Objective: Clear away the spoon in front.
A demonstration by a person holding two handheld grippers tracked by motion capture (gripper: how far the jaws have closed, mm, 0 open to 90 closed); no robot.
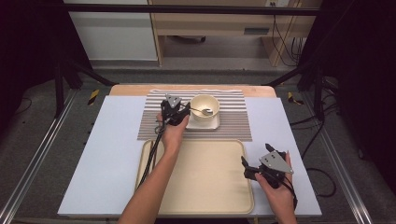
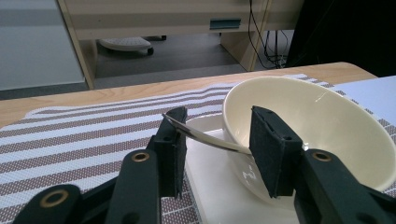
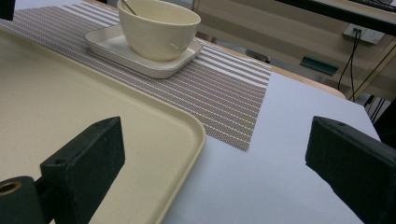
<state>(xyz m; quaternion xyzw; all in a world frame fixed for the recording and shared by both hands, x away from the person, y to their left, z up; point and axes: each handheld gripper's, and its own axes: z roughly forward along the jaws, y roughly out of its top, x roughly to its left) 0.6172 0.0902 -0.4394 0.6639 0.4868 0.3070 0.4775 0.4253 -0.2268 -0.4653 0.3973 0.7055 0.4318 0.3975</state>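
Where the spoon (image 2: 205, 137) leans out over the bowl (image 2: 327, 126) rim at centre frame in the left gripper view, we see its handle crossing the gap between the left gripper (image 2: 217, 140) jaws, its tip touching the left pad; whether the right pad touches it we cannot tell. The bowl sits on a plate (image 1: 205, 123) on the striped mat (image 1: 233, 121), upper centre of the high view. At lower right, the right gripper (image 1: 246, 169) gapes wide, holding nothing, over the tray (image 1: 205, 186) edge.

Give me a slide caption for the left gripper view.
Left gripper fingers bracket a spoon handle leaning from a cream bowl.
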